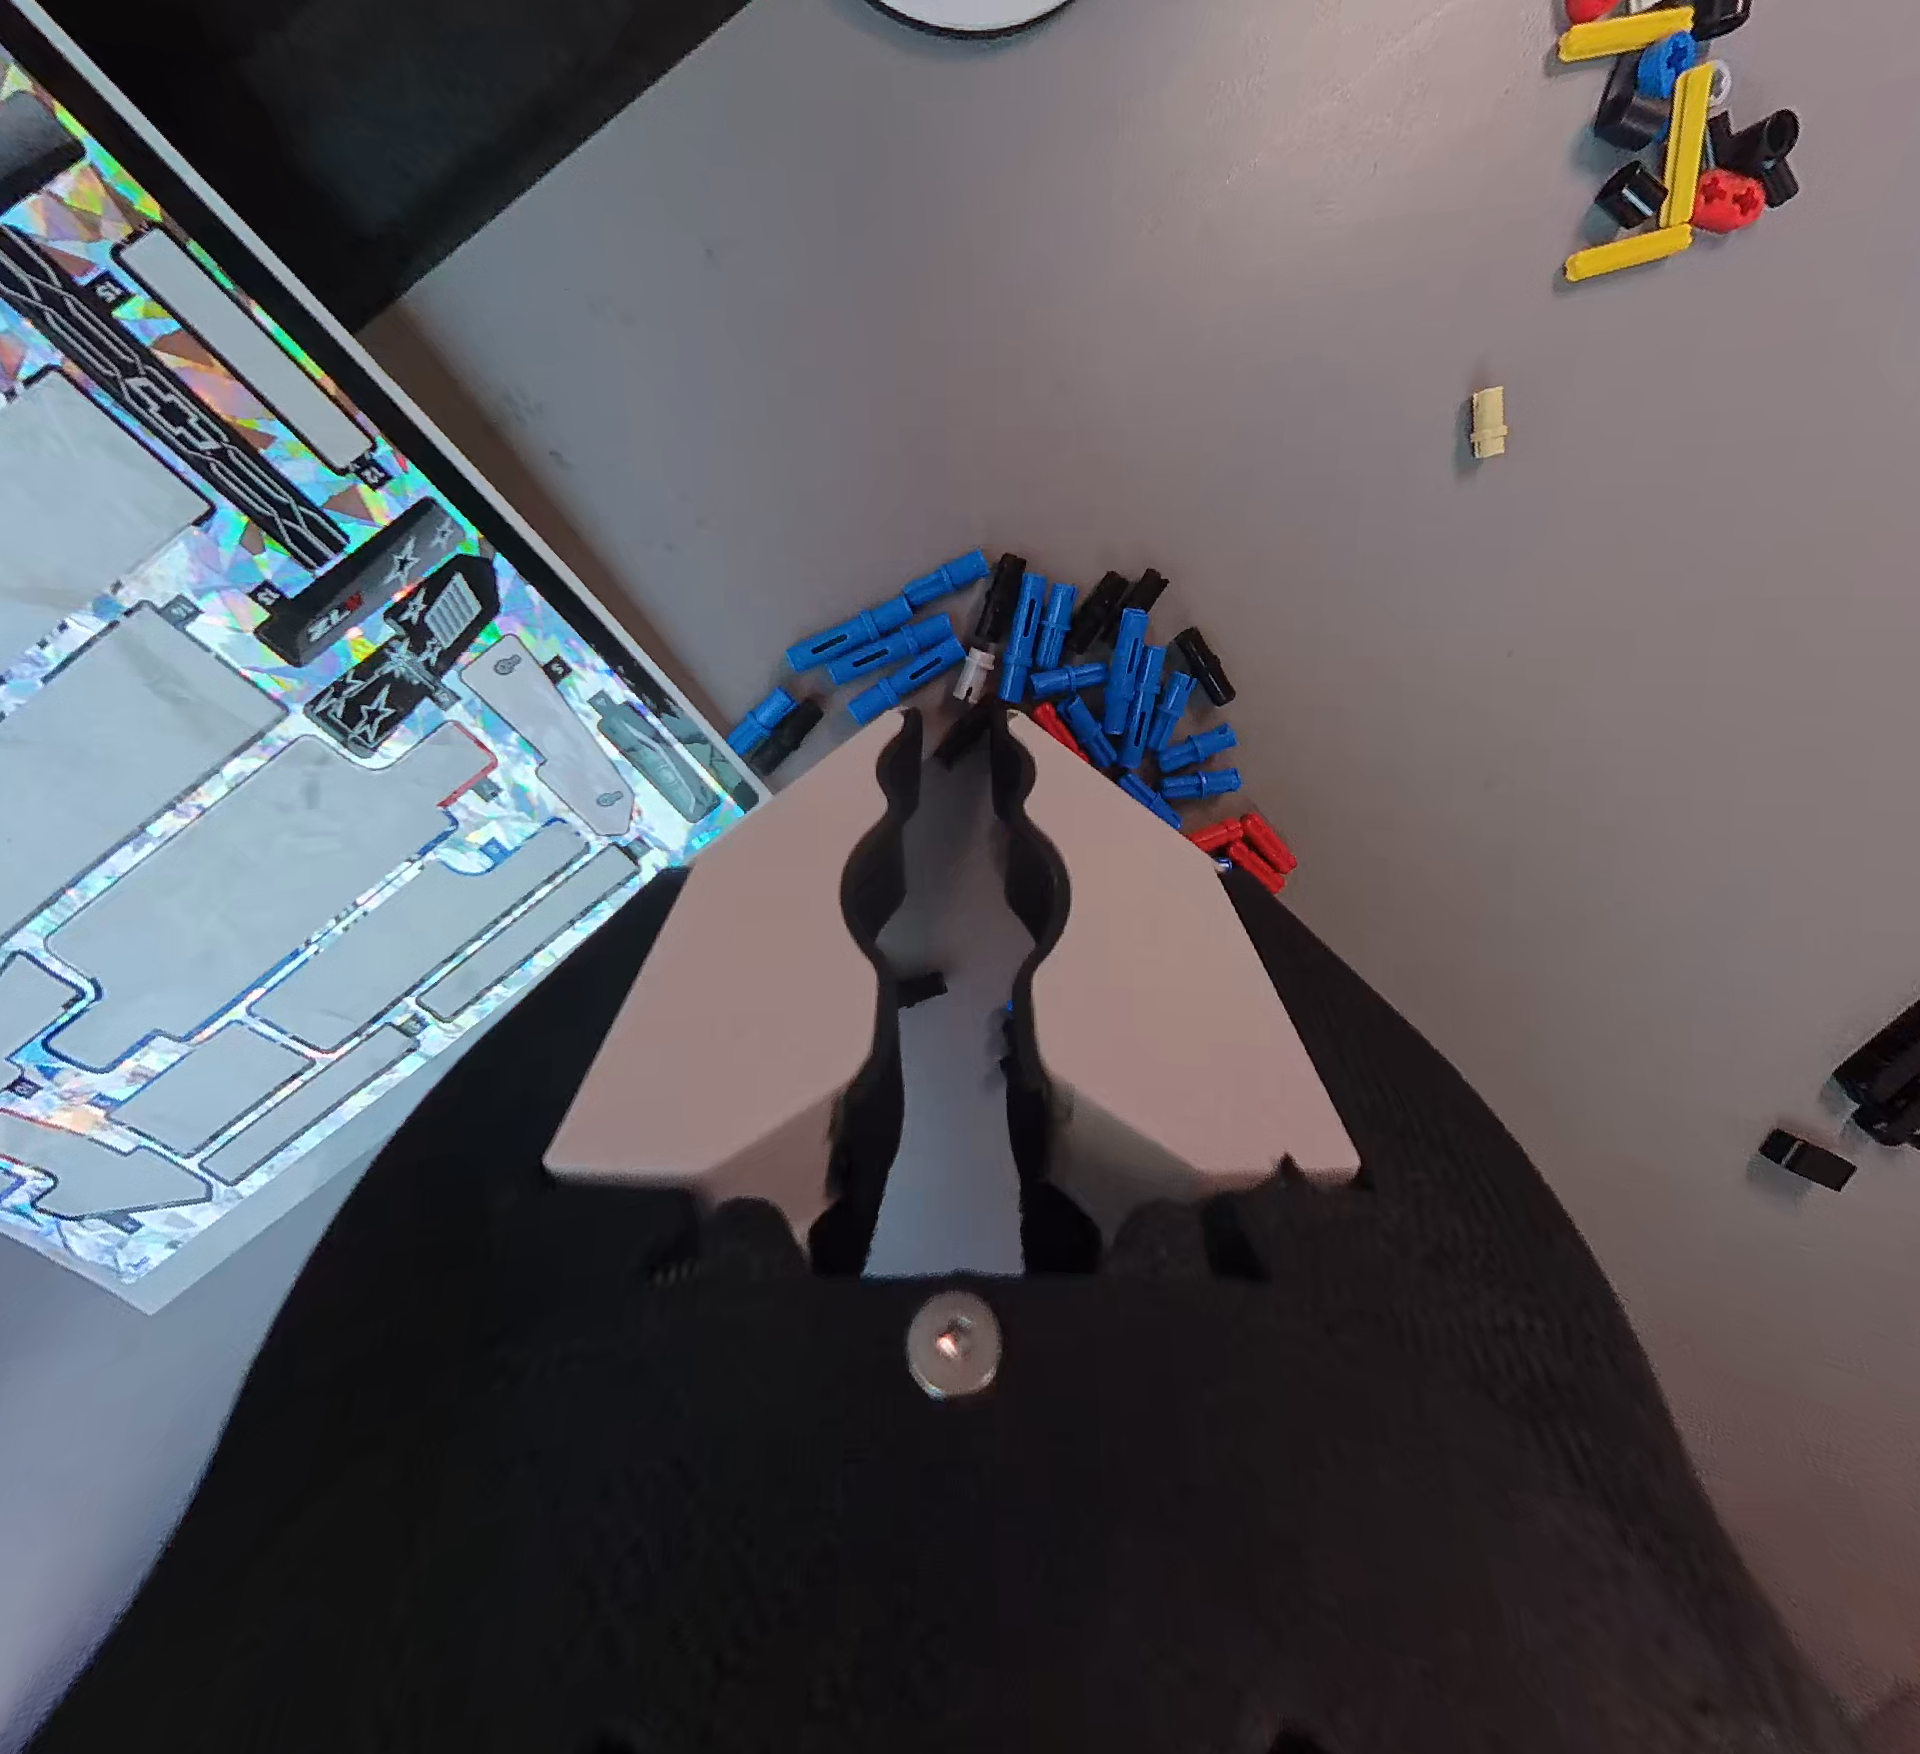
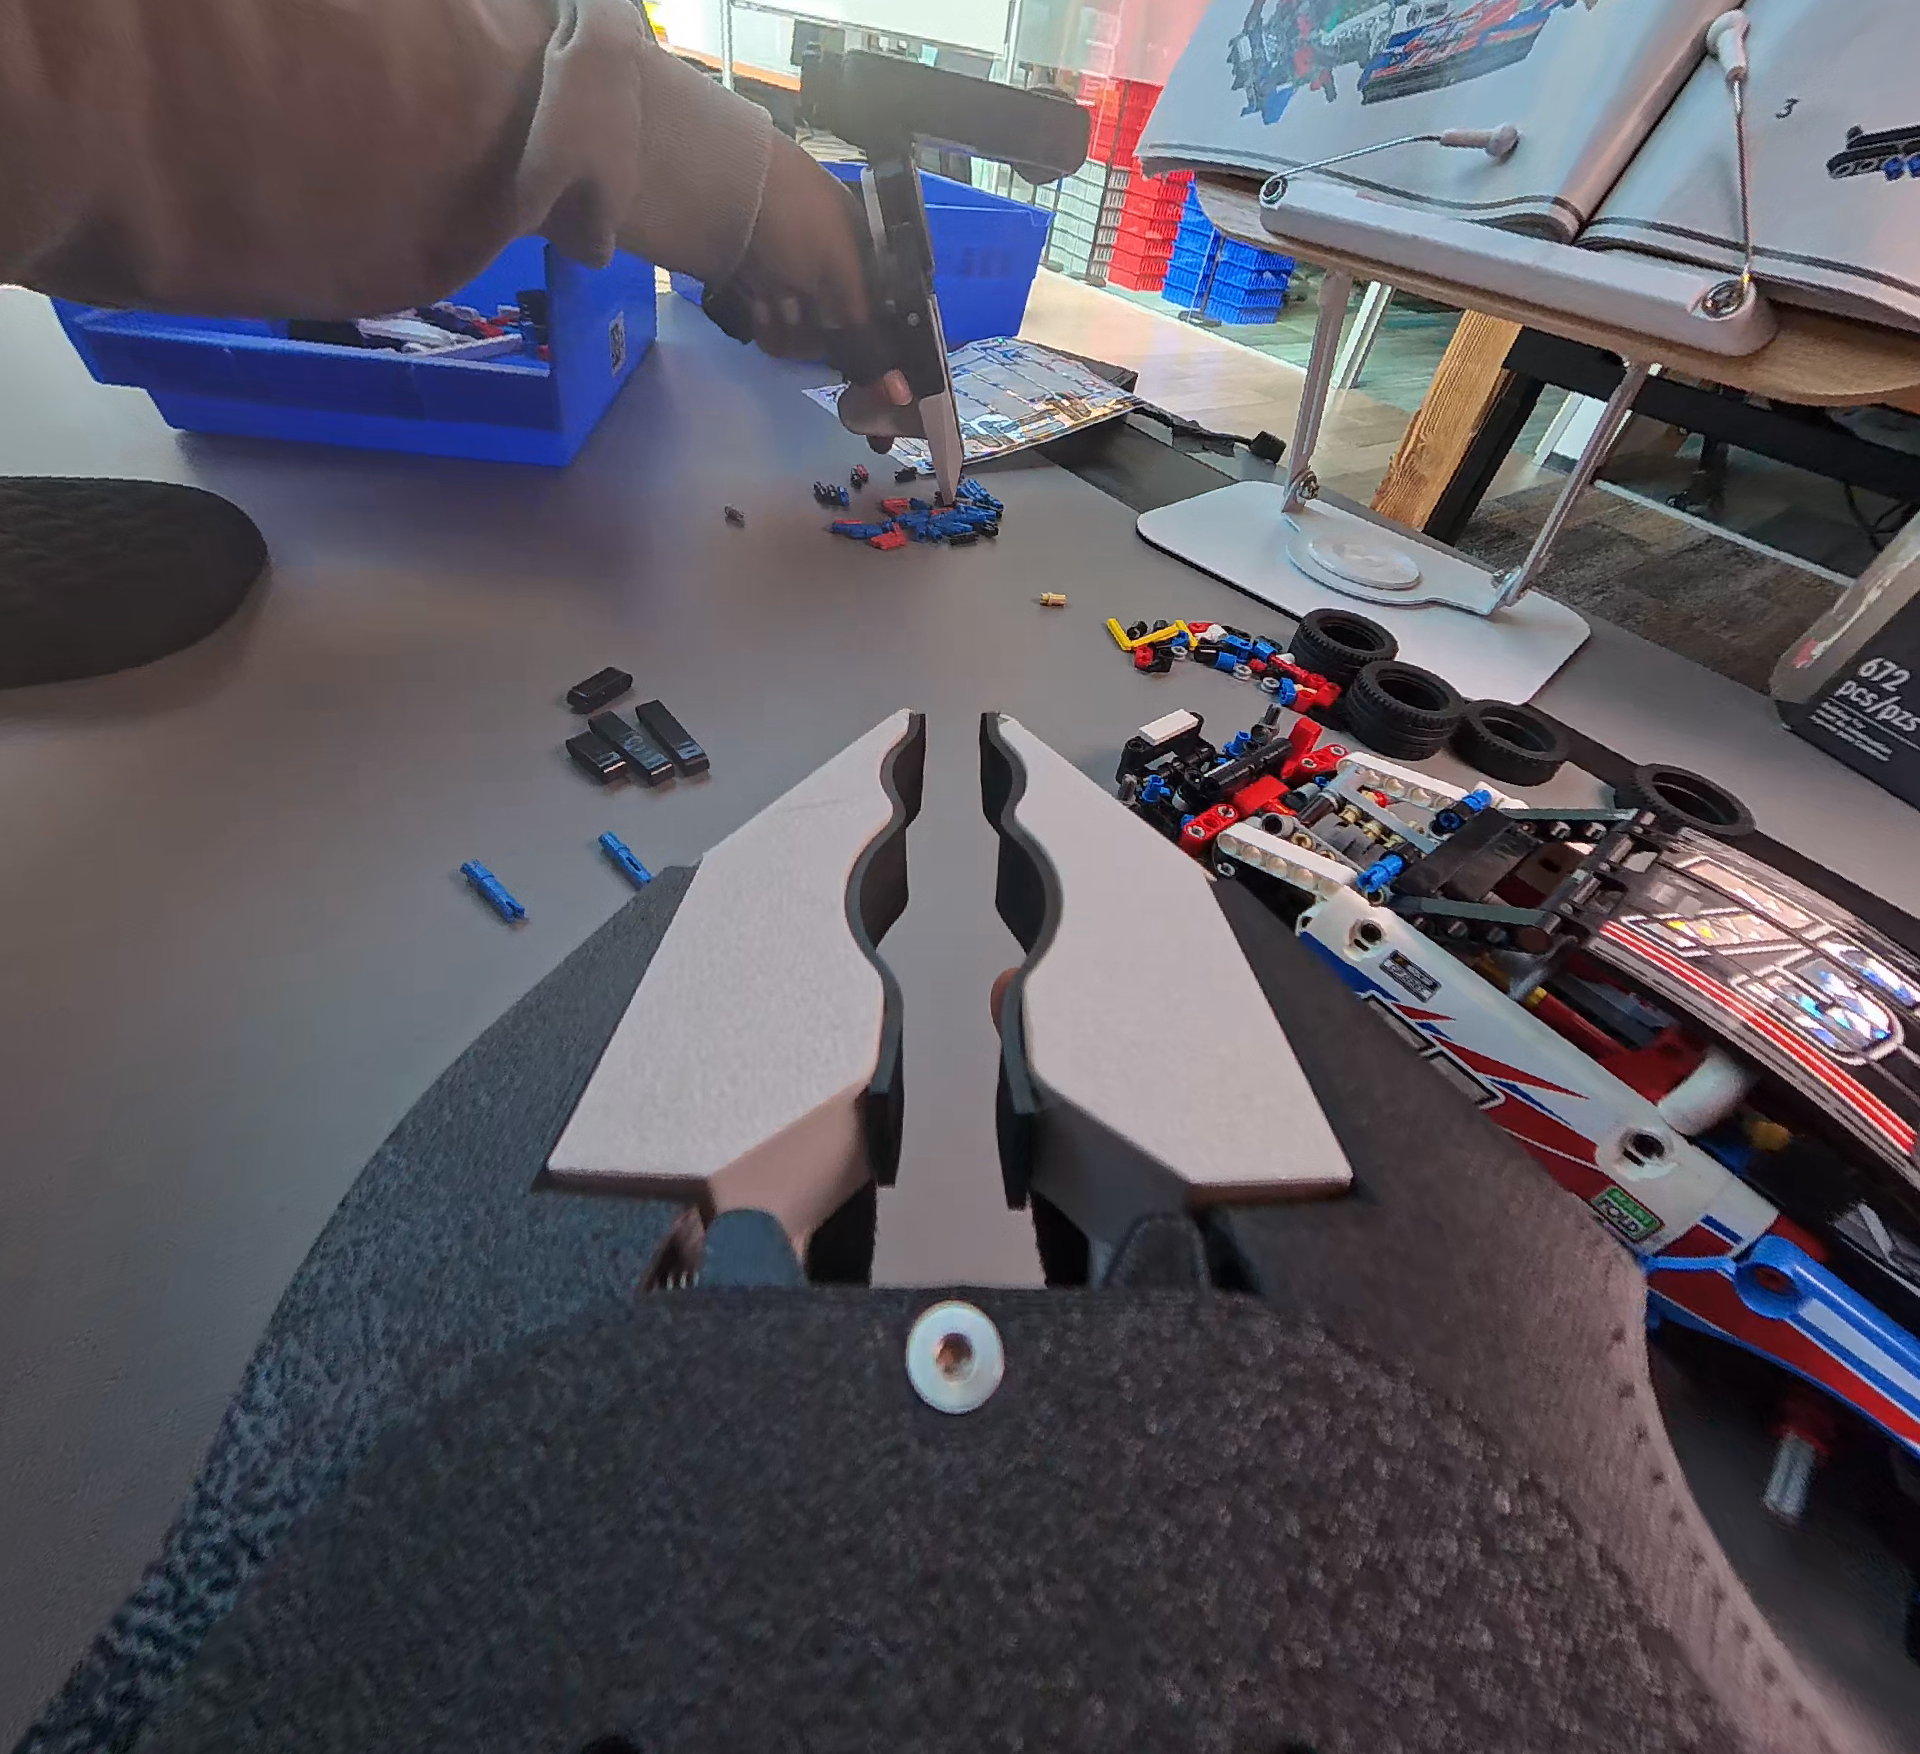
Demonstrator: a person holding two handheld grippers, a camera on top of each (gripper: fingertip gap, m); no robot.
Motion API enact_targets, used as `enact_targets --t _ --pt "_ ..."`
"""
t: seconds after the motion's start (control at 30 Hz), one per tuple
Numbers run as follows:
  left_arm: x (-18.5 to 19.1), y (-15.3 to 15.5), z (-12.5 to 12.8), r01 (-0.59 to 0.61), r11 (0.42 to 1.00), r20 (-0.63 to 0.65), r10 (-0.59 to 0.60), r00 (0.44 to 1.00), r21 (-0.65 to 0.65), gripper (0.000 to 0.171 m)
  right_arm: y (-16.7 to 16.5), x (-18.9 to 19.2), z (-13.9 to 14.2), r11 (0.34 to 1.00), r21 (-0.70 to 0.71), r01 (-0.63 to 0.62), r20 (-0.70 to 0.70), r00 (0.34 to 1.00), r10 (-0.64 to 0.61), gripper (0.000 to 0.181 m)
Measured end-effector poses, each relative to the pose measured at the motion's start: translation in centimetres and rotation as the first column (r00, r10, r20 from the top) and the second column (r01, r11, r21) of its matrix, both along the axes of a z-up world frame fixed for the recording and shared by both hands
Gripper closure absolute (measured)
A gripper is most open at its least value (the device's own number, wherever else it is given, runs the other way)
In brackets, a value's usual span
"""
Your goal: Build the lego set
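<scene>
My left gripper [image 1: 958, 719] points down into a pile of blue, black and red pins [image 1: 1101, 676] on the grey table. Its jaws are nearly closed with a black pin [image 1: 961, 734] pinched between the tips. The right wrist view shows the left gripper [image 2: 948, 491] standing tip-down in the same pile [image 2: 925, 520], held by a hand in a brown sleeve. My right gripper [image 2: 953, 717] hovers low over the table, empty, with a narrow gap between its jaws. The part-built red, white and blue lego car [image 2: 1558, 977] lies just to its right.
A holographic sticker sheet [image 1: 260, 769] lies left of the pile. A tan pin [image 1: 1488, 421] and a mixed heap of parts [image 1: 1683, 42] lie to the right. Black pieces [image 2: 639, 738], two blue pins [image 2: 494, 891], tyres [image 2: 1403, 702], a blue bin [image 2: 416, 395] and a book stand [image 2: 1361, 582] are on the table. Tip to tip, the grippers are about 35 centimeters apart.
</scene>
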State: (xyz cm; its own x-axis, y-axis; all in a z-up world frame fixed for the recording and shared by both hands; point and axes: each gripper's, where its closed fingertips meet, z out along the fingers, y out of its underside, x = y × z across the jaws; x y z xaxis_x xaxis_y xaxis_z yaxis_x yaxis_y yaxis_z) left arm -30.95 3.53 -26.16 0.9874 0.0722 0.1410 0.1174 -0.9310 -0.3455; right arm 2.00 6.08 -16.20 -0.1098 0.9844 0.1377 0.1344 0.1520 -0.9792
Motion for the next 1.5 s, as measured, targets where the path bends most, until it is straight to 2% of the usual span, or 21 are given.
enact_targets --t 0.17,0.47,0.57,0.67,0.77,0.9,1.0,1.13,1.5 --pt "-0.1 -0.2 -0.1 0.025 1.000 -0.026 -0.025 0.999 -0.014 0.165 0.1 0.0 -0.1 1.000 0.001 0.000 0.005 1.000 0.000 0.173" --pt "-0.5 -0.9 0.0 0.128 0.991 -0.163 -0.134 0.978 -0.043 0.168 0.2 0.0 -0.2 1.000 0.010 0.004 0.010 1.000 -0.004 0.173" --pt "-0.2 -0.6 2.1 0.154 0.988 -0.217 -0.149 0.965 0.008 0.168 0.3 0.1 -0.1 1.000 0.012 0.006 0.007 1.000 -0.006 0.173" --pt "3.0 0.0 5.6 0.245 0.965 -0.253 -0.216 0.943 0.088 0.169 0.3 0.1 0.0 1.000 0.013 0.007 0.000 1.000 -0.007 0.174" --pt "10.1 -0.5 7.4 0.387 0.909 -0.208 -0.353 0.912 0.155 0.169 0.1 0.0 -0.1 1.000 0.009 0.003 0.003 1.000 -0.003 0.173" --pt "19.5 -2.6 5.8 0.533 0.820 -0.150 -0.512 0.846 0.208 0.169 0.2 -0.1 -0.4 1.000 0.023 0.008 0.012 1.000 -0.009 0.173" --pt "23.5 -3.4 4.1 0.578 0.779 -0.151 -0.558 0.816 0.244 0.168 0.4 -0.2 -0.7 1.000 0.023 0.020 0.023 1.000 -0.020 0.173" --pt "25.4 -3.4 2.8 0.590 0.766 -0.132 -0.577 0.806 0.257 0.169 0.6 -0.4 -1.2 0.999 0.021 0.031 0.036 0.999 -0.032 0.174" --pt "27.5 -3.2 0.0 0.633 0.741 -0.118 -0.625 0.772 0.224 0.168 1.1 -0.3 -1.4 0.998 0.040 0.056 0.042 0.997 -0.058 0.174"
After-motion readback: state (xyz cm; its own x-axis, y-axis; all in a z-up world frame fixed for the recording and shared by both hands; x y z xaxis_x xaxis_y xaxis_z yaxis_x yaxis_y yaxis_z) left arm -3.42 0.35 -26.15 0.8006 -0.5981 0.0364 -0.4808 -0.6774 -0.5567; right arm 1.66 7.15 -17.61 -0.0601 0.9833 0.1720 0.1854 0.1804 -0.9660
